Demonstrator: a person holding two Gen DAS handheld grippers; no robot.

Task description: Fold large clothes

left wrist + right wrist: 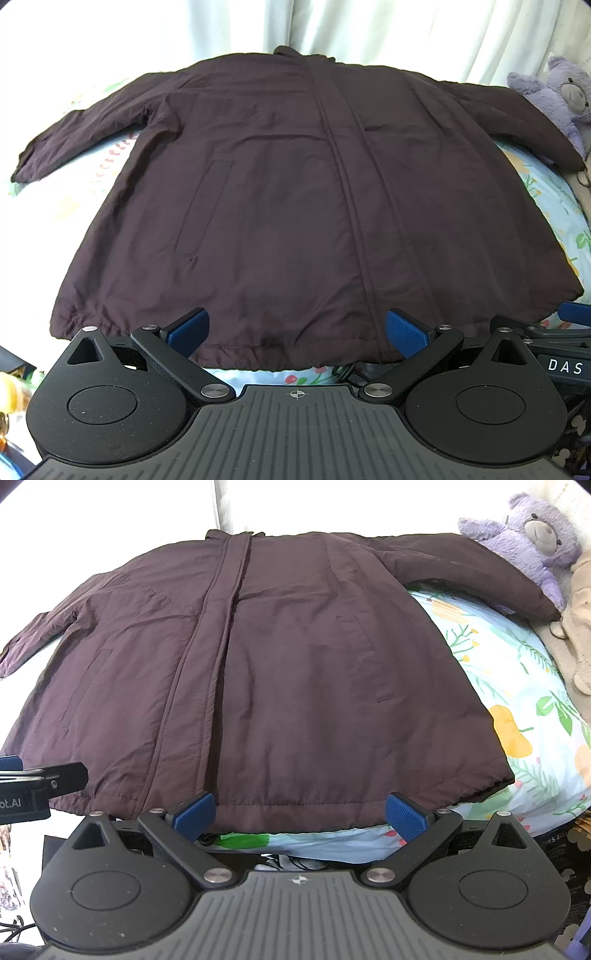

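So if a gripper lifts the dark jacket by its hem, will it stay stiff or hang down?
The jacket will probably hang limp: it lies flat on the bed with soft wrinkles. Its smooth fabric looks slightly slippery, so a thin pinch may slide. The sleeves are spread wide and would likely trail behind.

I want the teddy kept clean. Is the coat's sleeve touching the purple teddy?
Touching: in the right wrist view the jacket sleeve's cuff end lies against the purple teddy bear's lower body, with no gap showing.
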